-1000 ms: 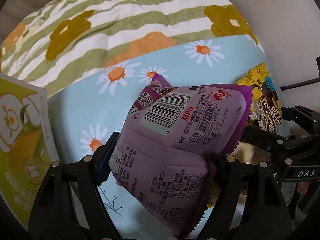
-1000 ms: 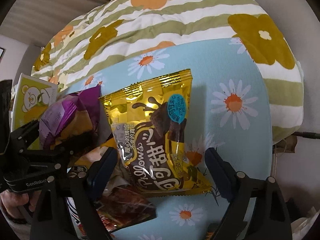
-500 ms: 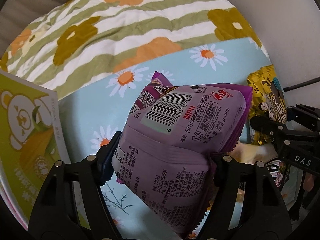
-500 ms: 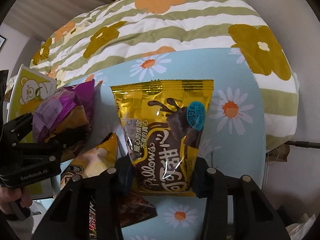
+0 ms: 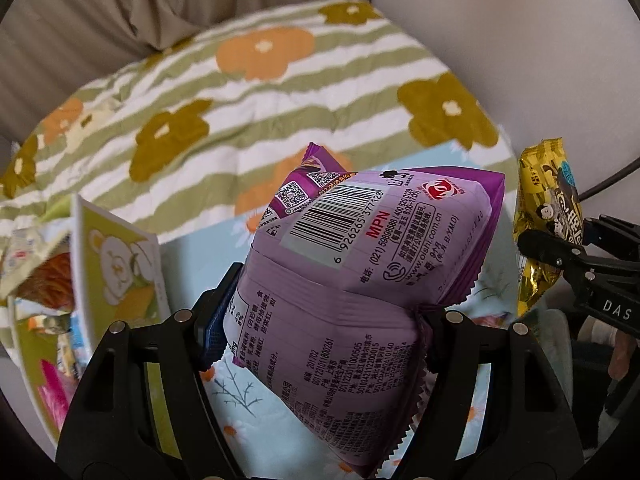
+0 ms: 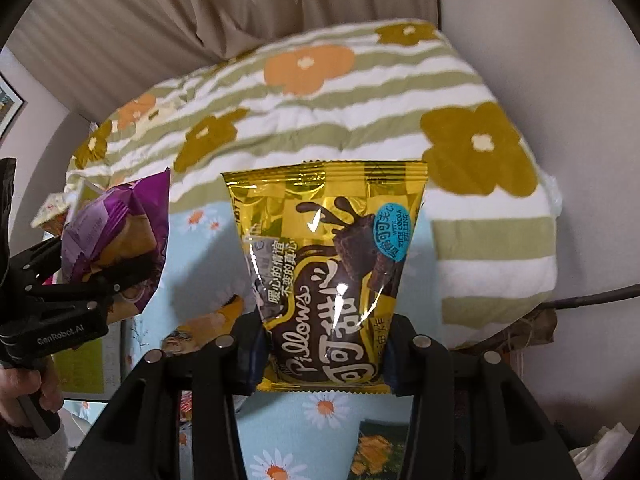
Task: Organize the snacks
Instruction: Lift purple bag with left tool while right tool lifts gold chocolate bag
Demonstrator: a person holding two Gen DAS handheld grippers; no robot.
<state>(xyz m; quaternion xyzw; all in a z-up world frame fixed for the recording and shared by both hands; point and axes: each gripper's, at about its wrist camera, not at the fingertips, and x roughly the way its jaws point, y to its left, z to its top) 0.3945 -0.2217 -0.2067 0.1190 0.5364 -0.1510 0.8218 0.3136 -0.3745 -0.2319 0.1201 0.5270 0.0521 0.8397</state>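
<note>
Left hand: my left gripper has its fingers clenched on a purple snack packet, held clear above the daisy-print sheet.
Right hand: my right gripper has its fingers clamped on the lower part of a gold snack packet, also held clear above the sheet.
Destination: I judge the green bear-print box at left, already holding snacks.
Handling: both packets look light, puffy and slick; I would pinch low across the body, gently, since the contents likely crush.
Backdrop: a flowered striped quilt.
</note>
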